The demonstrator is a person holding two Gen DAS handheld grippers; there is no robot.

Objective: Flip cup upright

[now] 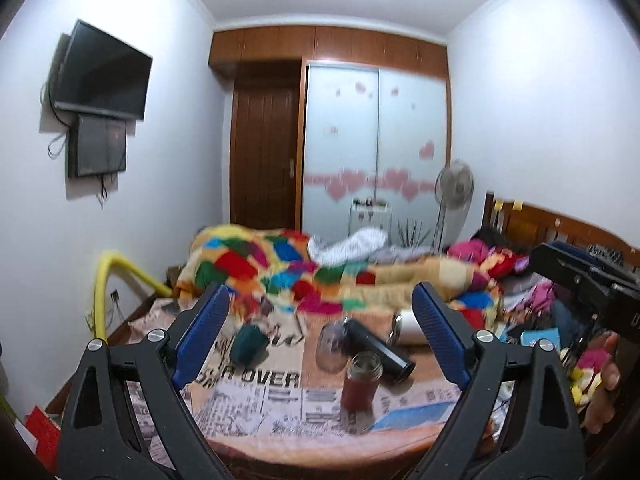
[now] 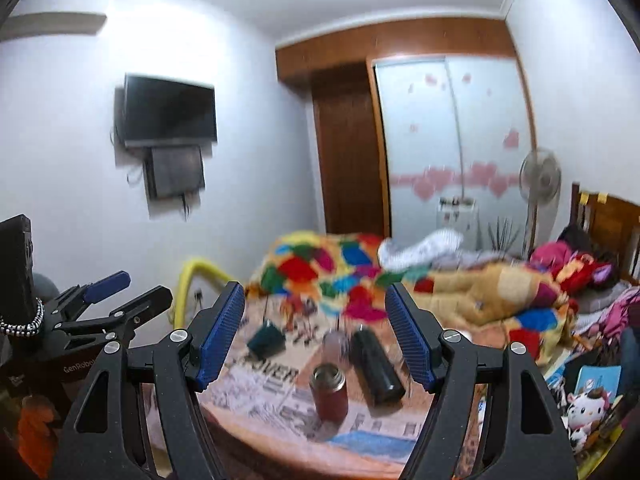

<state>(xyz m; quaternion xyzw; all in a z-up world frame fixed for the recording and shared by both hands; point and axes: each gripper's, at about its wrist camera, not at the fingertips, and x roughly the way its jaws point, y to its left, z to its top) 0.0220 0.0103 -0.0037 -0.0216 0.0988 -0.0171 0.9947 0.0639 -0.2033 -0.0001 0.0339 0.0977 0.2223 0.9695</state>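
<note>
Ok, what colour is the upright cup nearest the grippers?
Dark red body with a metallic silver rim: the red cup, clearest in the right wrist view.

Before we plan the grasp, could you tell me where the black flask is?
In both wrist views the black flask lies on its side mid-bed, right of the upright red cup.
</note>
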